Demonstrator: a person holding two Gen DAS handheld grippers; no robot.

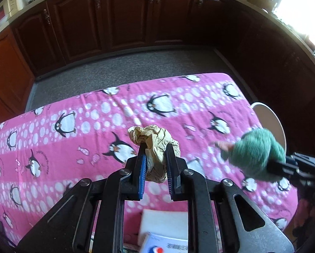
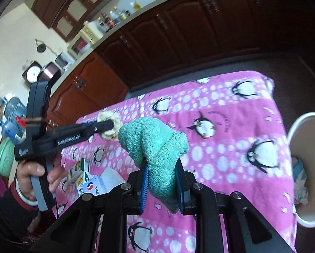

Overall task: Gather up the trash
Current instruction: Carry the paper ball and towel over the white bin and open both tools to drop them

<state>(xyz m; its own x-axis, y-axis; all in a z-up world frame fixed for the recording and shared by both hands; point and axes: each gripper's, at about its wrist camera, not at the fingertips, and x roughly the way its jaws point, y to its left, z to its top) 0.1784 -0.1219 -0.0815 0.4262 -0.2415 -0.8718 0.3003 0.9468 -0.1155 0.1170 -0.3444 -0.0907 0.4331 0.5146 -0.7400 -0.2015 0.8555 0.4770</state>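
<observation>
The right gripper squeezes a fluffy green cloth — the left gripper pinches crumpled tan paper. The small boxes' writing is too blurry to read.

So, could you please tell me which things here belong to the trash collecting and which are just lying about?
Part of the job:
- crumpled paper, clamped in the left gripper
- green cloth, clamped in the right gripper
- white bin beside the table, some trash already inside

Just lying about:
- small cartons on the pink penguin tablecloth
- bottles on the counter
</observation>
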